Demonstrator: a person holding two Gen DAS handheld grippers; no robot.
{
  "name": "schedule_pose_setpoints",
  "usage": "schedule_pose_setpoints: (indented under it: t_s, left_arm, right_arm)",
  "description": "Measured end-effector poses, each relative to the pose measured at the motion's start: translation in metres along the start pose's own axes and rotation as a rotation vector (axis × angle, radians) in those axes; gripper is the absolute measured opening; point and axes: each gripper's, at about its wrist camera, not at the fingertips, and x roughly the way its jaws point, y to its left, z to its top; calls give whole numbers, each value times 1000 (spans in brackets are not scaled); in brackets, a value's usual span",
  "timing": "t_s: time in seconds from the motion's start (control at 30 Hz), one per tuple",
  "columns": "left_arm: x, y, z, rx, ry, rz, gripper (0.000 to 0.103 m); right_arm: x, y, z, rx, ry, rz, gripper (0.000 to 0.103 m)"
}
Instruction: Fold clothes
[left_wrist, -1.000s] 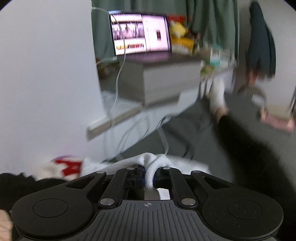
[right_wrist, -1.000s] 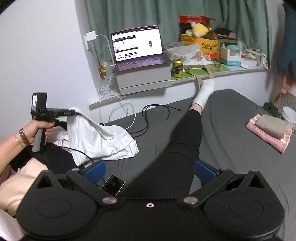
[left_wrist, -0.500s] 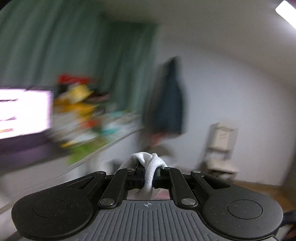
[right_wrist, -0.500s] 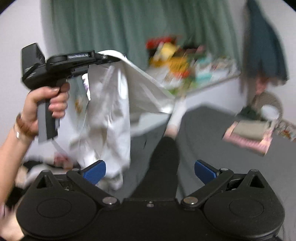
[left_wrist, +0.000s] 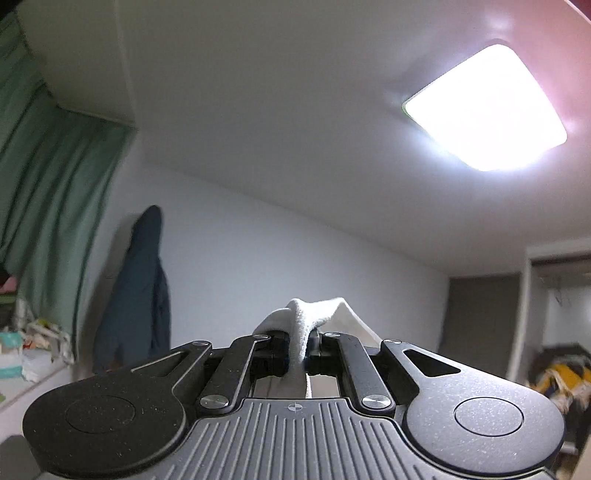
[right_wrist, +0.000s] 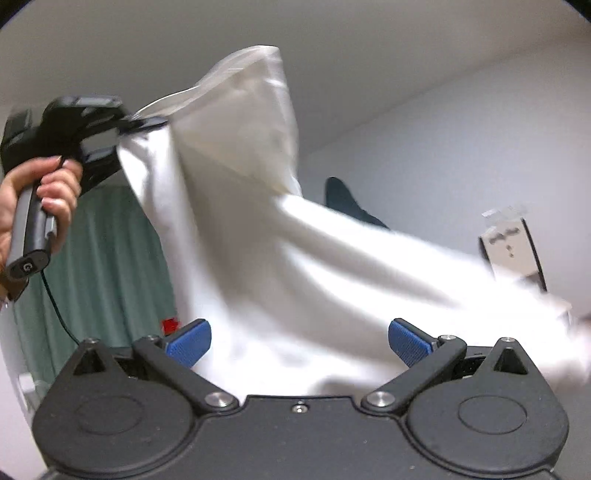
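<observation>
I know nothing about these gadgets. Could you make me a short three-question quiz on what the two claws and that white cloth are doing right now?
1. True or false: the left claw is shut on a bunched fold of the white cotton garment.
2. Multiple choice: the right claw, with blue padded fingertips, is
A. shut on the garment
B. open, with the garment billowing in front of it
C. gripping the dark blue coat
3. Fill in: the left-wrist camera is tilted up and shows a bright square ceiling ____.

Key: 1 true; 2 B; 3 light.
</observation>
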Motion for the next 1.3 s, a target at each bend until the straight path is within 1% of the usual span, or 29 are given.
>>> schedule_pose_setpoints:
  t_s: [0.03,0.1,0.13,0.17,0.23,0.27,0.33,0.4,0.43,0.47,0.5,0.57,0.63,0.67,0.73,0.77,0.8,0.87,0.97,1.03,1.13,1.2,1.23,1.3]
  left_arm:
    - [-3,3,3,-19,-26,-4,6]
    - [-10,10,0,-23,-73,15,6]
    - [-13,13,-4,4,-71,52,6]
    - [-7,21,-12,29,-52,87,6]
    - [-10,42,-35,52,22,153,6]
    - [-11,55,-53,60,72,183,6]
    - [-15,80,-97,85,179,222,6]
    - [-17,104,-156,108,313,246,6]
    - [-16,115,-188,110,380,257,6]
    - [-16,127,-223,111,461,269,6]
    - [-16,141,-263,98,553,282,7]
    - [-14,164,-331,45,701,315,7]
    - [2,172,-386,-17,786,348,6]
    - [4,174,-407,-42,821,356,6]
    - [6,174,-443,-36,862,356,6]
    - [7,172,-455,0,870,341,7]
    - [9,170,-466,41,875,324,7]
    - [25,169,-479,147,867,285,7]
    - [46,144,-479,296,838,217,7]
    - [60,141,-470,259,831,231,7]
    - [80,140,-457,184,821,261,7]
    - [94,139,-448,135,815,281,7]
    - [99,141,-447,126,819,293,10]
    - [109,145,-448,116,832,308,30]
  right_arm:
    - [-1,-3,1,13,5,-1,103]
    - [-7,-6,1,26,11,5,103]
    - [-12,-7,1,20,5,6,103]
    - [-17,-8,3,7,-3,-1,103]
    - [-21,-6,7,-18,-23,-16,103]
    - [-25,-6,10,-31,-32,-22,103]
    - [-28,-8,14,-57,-16,-48,103]
    - [-24,-14,20,-72,37,-92,103]
    - [-19,-19,23,-65,69,-108,103]
    - [-13,-25,28,-48,106,-106,103]
    - [-6,-30,33,-30,143,-101,103]
    - [14,-37,42,-15,236,-86,103]
    - [36,-42,47,-39,321,-78,103]
    - [48,-49,42,-33,345,-93,103]
    - [72,-64,27,-12,384,-131,103]
    - [85,-72,19,-2,404,-150,103]
    - [97,-80,12,8,424,-169,103]
    - [121,-95,-3,29,463,-207,103]
    - [158,-118,-25,59,522,-265,103]
    - [182,-133,-39,80,561,-303,103]
    - [199,-150,-87,30,625,-324,103]
    - [210,-161,-118,-13,649,-334,103]
    - [214,-167,-134,-30,660,-336,103]
    - [221,-177,-166,-34,658,-342,103]
